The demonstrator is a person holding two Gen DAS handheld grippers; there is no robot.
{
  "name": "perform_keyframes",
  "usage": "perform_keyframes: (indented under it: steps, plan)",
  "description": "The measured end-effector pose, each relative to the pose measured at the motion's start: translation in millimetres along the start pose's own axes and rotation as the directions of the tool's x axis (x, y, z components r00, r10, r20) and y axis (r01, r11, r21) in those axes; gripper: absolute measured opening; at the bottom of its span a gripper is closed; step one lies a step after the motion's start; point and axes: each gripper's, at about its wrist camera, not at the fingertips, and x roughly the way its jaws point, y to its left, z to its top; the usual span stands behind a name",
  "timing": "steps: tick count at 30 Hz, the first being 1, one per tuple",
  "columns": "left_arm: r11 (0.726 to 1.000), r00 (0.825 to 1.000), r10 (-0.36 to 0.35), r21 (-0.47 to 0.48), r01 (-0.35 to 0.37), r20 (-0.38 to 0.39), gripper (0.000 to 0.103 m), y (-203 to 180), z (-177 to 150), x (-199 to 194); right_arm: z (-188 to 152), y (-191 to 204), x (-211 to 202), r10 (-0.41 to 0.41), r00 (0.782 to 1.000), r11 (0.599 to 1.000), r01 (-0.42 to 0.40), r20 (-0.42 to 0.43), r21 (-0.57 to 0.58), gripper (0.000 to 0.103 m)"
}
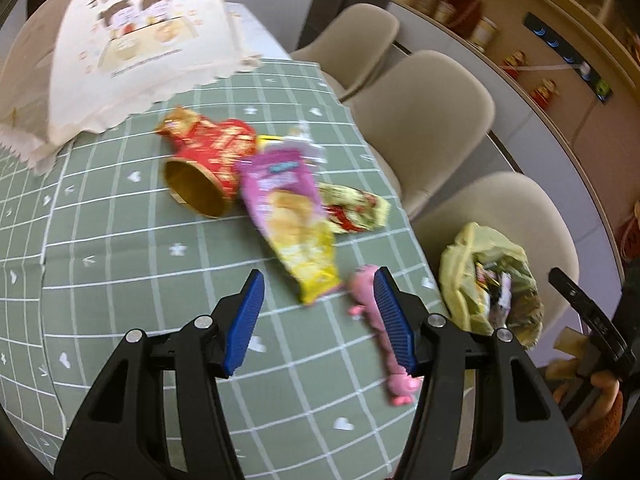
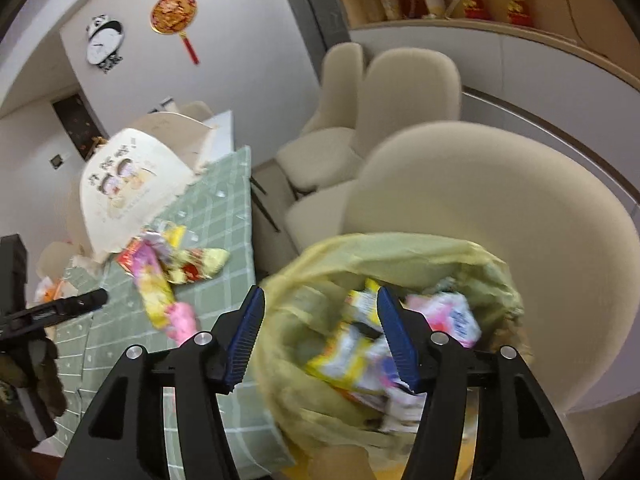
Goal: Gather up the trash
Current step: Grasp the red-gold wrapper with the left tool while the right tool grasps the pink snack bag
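Observation:
On the green checked tablecloth (image 1: 120, 240) lie a tipped red paper cup (image 1: 208, 160), a pink and yellow snack bag (image 1: 288, 216), a green-yellow wrapper (image 1: 356, 208) and a pink wrapper (image 1: 384, 332). My left gripper (image 1: 320, 276) hovers open just short of the snack bag's yellow end, nothing between its blue pads; the pink wrapper lies partly behind its right finger. My right gripper (image 2: 320, 292) is open over the mouth of a yellow-green trash bag (image 2: 312, 400) resting on a beige chair (image 2: 520, 220). Several wrappers (image 2: 348, 356) lie inside the bag, none touched by the pads.
A cream mesh food cover (image 1: 140, 40) with a cartoon print stands at the table's far end. Three beige chairs (image 1: 420, 120) line the table's right edge. Shelves with jars and figurines (image 1: 516, 64) run behind them. The left gripper's tip (image 2: 80, 300) shows at the right wrist view's left.

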Motion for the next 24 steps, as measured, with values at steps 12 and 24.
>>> perform_keyframes:
  steps: [12,24]
  plan:
    - [0.992,0.998,0.053,-0.116,-0.05,0.022,0.054,95.7,10.6,-16.4,12.8,125.8,62.9,0.043,0.992,0.961,-0.074,-0.121,-0.267,0.055]
    - [0.985,0.997,0.071,-0.157,-0.067,0.022,0.054,152.1,31.9,-9.9,14.2,229.6,168.9,0.164,0.946,0.869,-0.273,-0.28,-0.413,0.043]
